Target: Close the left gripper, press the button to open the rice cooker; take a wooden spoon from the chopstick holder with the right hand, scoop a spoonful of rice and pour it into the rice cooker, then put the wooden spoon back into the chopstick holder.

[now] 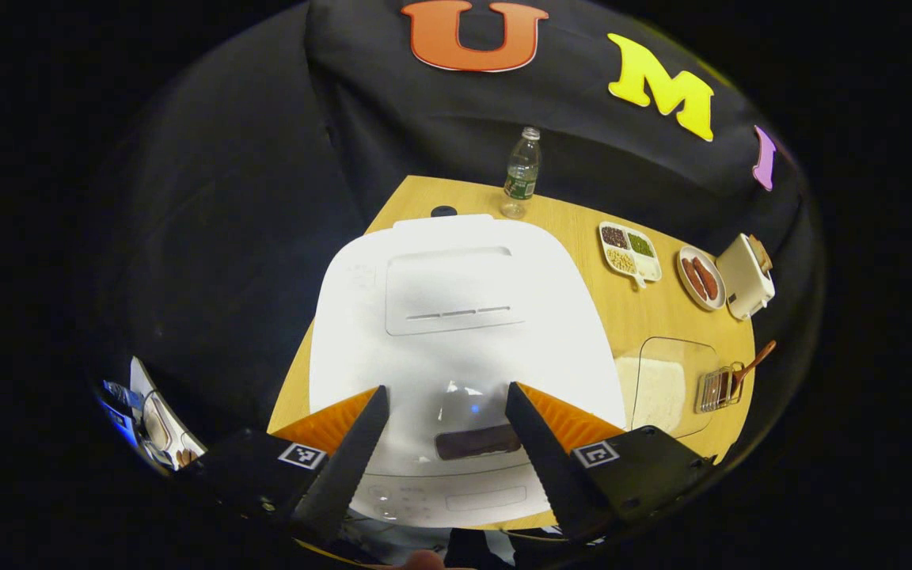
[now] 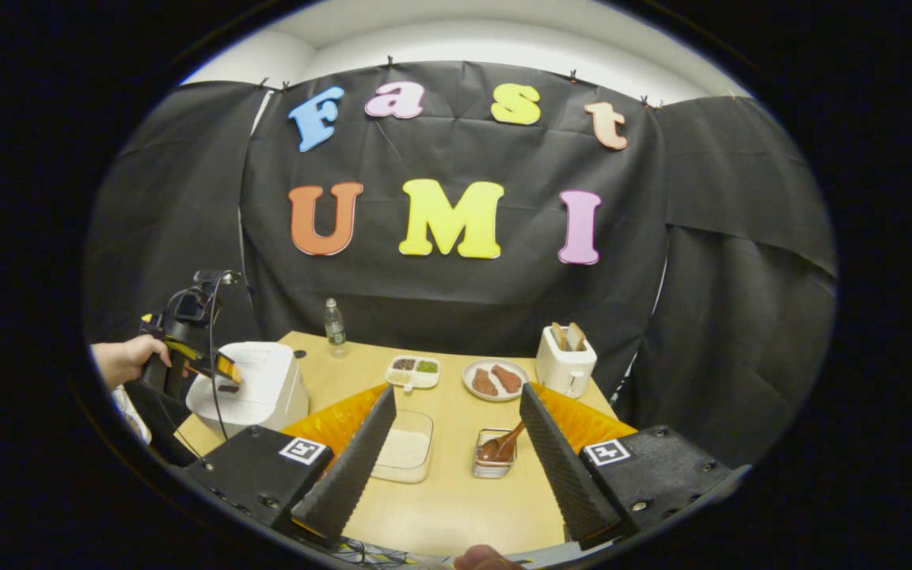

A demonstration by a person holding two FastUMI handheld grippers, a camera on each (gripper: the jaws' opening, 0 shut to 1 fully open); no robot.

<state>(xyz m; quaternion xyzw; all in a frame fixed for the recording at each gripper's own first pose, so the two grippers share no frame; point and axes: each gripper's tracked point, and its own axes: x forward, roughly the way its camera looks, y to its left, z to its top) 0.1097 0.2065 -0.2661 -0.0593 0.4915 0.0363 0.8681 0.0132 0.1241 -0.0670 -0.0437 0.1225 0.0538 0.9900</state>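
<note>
Left gripper (image 1: 444, 412) jaws apart over rice cooker (image 1: 456, 317) (lid down), right gripper (image 2: 457, 419) jaws apart, water bottle (image 1: 522, 170) behind.

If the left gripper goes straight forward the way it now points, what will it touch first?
Most likely the dark oblong button on the front of the closed white rice cooker. The left gripper hovers over it, open, with the button between its fingers. How far above it hangs is unclear.

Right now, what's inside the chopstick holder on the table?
A wooden spoon stands in the chopstick holder, its handle leaning out past the rim. The wire sides hide the lower part of its bowl, so anything under it can't be seen.
</note>
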